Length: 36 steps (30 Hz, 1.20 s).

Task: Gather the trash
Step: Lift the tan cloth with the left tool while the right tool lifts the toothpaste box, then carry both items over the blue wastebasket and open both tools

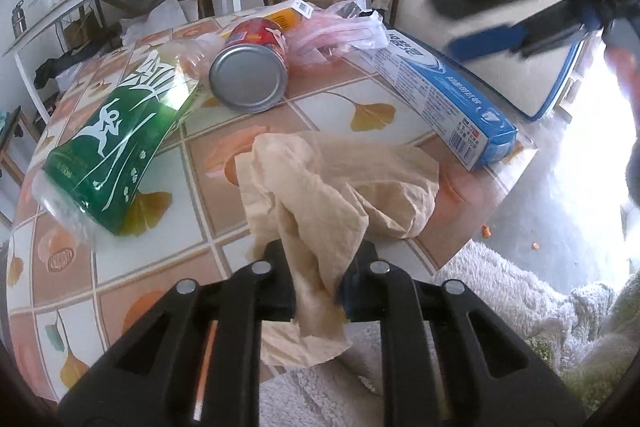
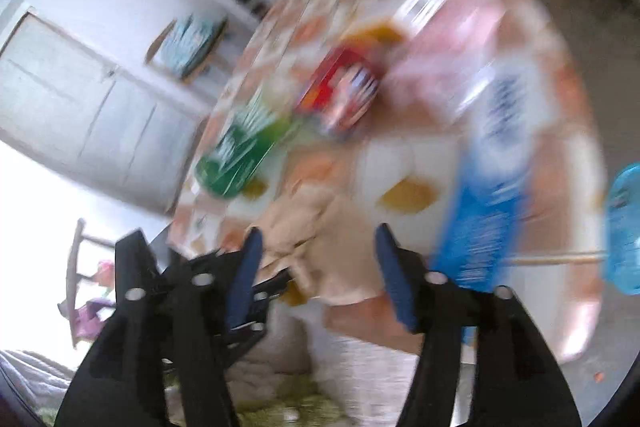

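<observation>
- Two grippers in play: our left gripper (image 1: 320, 277) is clenched on the crumpled brown paper napkin (image 1: 336, 187), which trails over the near edge of the tiled table (image 1: 160, 267).
- Our right gripper (image 2: 316, 267) hangs released above it, nothing between its jaws.
- We hold only a fold, so a quick lift could tear it or let it slip.
- The green bottle (image 1: 112, 147) lies close; a snagged napkin might roll it.

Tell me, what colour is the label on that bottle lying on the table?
Green with white lettering and a white figure: the bottle, clearest in the left wrist view.
</observation>
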Motion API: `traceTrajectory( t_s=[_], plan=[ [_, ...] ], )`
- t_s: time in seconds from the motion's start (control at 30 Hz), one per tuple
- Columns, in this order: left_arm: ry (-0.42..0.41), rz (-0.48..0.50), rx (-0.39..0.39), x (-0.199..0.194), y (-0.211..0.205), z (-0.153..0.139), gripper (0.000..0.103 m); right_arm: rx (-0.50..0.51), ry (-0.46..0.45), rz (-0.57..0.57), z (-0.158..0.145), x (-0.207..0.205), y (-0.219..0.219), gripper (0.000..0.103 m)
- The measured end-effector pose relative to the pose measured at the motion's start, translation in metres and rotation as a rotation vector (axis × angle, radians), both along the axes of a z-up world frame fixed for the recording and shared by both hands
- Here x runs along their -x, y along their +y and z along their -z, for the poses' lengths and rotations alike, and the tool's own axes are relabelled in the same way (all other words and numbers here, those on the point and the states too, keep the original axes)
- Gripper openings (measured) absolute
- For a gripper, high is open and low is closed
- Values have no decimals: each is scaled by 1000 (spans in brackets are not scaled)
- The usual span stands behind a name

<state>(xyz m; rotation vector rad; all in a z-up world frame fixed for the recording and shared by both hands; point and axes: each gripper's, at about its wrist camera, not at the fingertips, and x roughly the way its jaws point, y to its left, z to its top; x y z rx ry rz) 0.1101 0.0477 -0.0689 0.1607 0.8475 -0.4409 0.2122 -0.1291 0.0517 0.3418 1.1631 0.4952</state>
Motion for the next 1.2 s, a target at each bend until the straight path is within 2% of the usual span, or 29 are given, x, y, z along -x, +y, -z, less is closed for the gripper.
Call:
traceTrajectory(
  t_s=[0.07, 0.17, 0.33, 0.5, 0.6, 0.63, 0.7, 0.8, 1.0, 1.2],
  plan=[
    [1, -5, 3, 1, 0, -1, 12, 94, -38, 91, -5, 2, -20, 75],
    [-19, -14, 10, 2, 2, -4, 10, 193, 4, 157, 12, 0, -31, 77],
    [-50, -14, -4, 9, 2, -13, 9, 216, 53, 155, 38, -13, -20, 77],
    [-63, -28, 5, 15, 1, -21, 8, 386, 46, 134, 62, -34, 5, 77],
    [-78, -39, 37, 18, 4, -31, 8, 395, 69, 151, 71, -37, 3, 75],
    [-79, -42, 43, 19, 5, -33, 8, 390, 71, 166, 72, -36, 1, 71],
    [-80, -44, 47, 19, 6, -36, 8, 360, 80, 190, 70, -32, -9, 53],
    [-77, -45, 53, 17, 4, -40, 8, 287, 105, 223, 70, -26, -27, 47],
    [-52, -35, 76, 13, -3, -52, 8, 134, 132, 317, 70, -2, -72, 46],
    [-6, -18, 136, 8, -16, -65, 8, -123, 133, 383, 72, 24, -124, 46]
  ],
)
